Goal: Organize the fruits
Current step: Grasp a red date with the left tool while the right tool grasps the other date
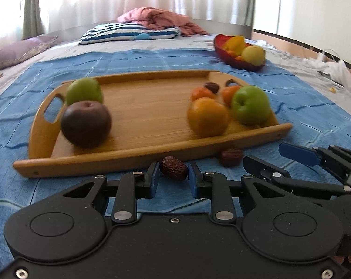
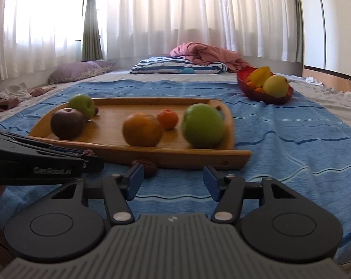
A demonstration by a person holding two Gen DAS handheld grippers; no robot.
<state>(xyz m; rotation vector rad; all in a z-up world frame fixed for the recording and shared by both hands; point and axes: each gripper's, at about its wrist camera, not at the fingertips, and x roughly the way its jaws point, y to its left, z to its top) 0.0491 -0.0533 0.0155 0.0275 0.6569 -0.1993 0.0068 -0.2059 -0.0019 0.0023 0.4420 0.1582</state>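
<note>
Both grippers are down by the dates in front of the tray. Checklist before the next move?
1. Date between left gripper pads: ok.
2. Pads pressing on that date: cannot tell.
3. Right gripper open and empty: ok.
4. Second date centred between its jaws: not ok, it lies off by the left finger.
5. Bare space on tray for the dates: ok.

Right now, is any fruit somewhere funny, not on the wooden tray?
Yes. Two wrinkly dark brown dates lie on the blue bedspread, just outside the light wooden tray's near rim. One date sits between the left gripper's fingers; the other lies loose beside it. The other fruits sit inside.
</note>
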